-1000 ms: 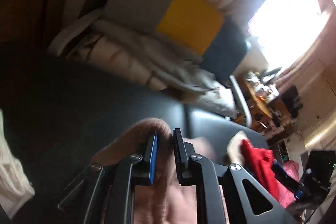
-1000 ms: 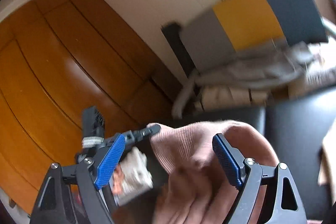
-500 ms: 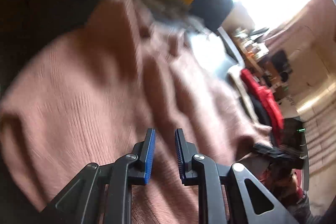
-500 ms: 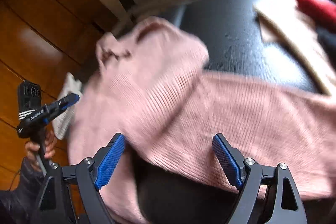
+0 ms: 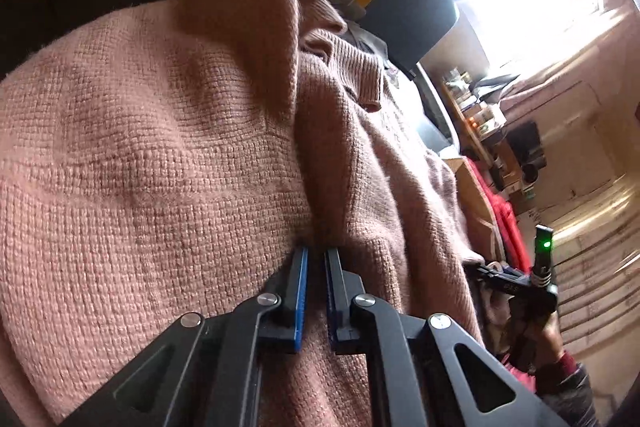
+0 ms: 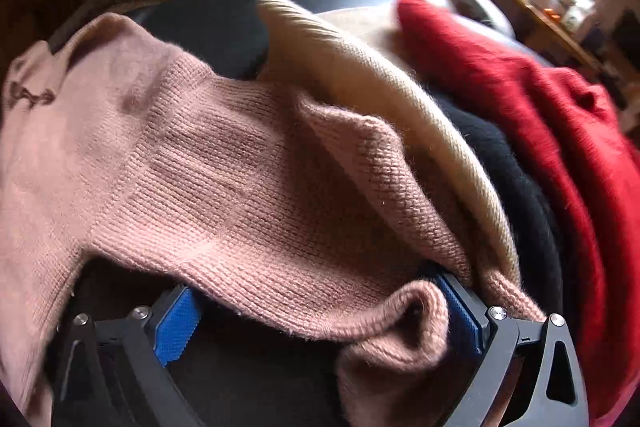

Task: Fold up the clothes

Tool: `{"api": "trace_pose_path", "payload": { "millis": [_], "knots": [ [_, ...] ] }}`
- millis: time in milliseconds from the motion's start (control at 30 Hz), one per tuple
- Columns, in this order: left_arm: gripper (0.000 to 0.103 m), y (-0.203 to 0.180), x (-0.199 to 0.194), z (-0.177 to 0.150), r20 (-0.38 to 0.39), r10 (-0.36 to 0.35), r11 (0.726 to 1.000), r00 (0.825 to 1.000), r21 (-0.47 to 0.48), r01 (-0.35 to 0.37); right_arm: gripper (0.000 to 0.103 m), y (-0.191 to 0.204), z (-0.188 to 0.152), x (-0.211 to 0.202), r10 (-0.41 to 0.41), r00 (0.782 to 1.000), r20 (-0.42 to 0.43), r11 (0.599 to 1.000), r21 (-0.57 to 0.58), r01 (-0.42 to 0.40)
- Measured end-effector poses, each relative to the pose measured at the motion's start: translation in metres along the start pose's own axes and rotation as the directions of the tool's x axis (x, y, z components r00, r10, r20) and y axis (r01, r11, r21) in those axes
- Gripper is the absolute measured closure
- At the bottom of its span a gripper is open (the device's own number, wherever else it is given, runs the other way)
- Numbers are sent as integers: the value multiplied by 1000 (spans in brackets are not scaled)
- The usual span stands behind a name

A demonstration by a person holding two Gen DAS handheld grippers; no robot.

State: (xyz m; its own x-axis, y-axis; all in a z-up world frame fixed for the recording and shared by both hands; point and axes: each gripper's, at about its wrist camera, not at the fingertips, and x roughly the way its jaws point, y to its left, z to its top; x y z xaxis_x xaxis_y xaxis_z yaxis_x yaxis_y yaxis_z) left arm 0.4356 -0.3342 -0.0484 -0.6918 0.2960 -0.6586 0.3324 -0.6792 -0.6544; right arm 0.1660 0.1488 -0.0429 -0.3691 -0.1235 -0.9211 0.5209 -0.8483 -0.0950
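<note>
Pink sweater (image 5: 160, 147) pinched btwn left fingers (image 5: 298, 291); draped across right fingers (image 6: 176, 323).

A pink knitted sweater (image 5: 168, 155) fills most of the left wrist view, bunched into thick folds, with its ribbed collar (image 5: 352, 67) lying open toward the far end. In the right wrist view the same pink sweater (image 6: 208, 179) spreads across a dark surface, its ribbed cuff (image 6: 404, 311) curled over at the near edge. Beside it lies a heap of other knitwear: a cream sweater (image 6: 360, 67) touching the pink one, a black garment (image 6: 516, 179) next, and a red sweater (image 6: 532, 95) on the far side.
</note>
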Motion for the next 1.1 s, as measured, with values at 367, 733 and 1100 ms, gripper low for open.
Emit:
{"api": "trace_pose_path", "payload": {
  "millis": [367, 733, 1100],
  "knots": [
    [83, -25, -76, -13, 66, -74, 993, 995, 96, 67, 3, 47, 19, -63, -50, 992, 118, 995, -77, 59],
    [72, -9, -171, -141, -37, -59, 997, 998, 38, 61, 2, 215, -92, -130, 208, 953, 221, 850, -523, -64],
    [74, -26, -134, -154, -120, -14, 997, 993, 76, 23, 0, 132, -128, -69, 225, 967, 117, 939, -292, -182]
  ]
}}
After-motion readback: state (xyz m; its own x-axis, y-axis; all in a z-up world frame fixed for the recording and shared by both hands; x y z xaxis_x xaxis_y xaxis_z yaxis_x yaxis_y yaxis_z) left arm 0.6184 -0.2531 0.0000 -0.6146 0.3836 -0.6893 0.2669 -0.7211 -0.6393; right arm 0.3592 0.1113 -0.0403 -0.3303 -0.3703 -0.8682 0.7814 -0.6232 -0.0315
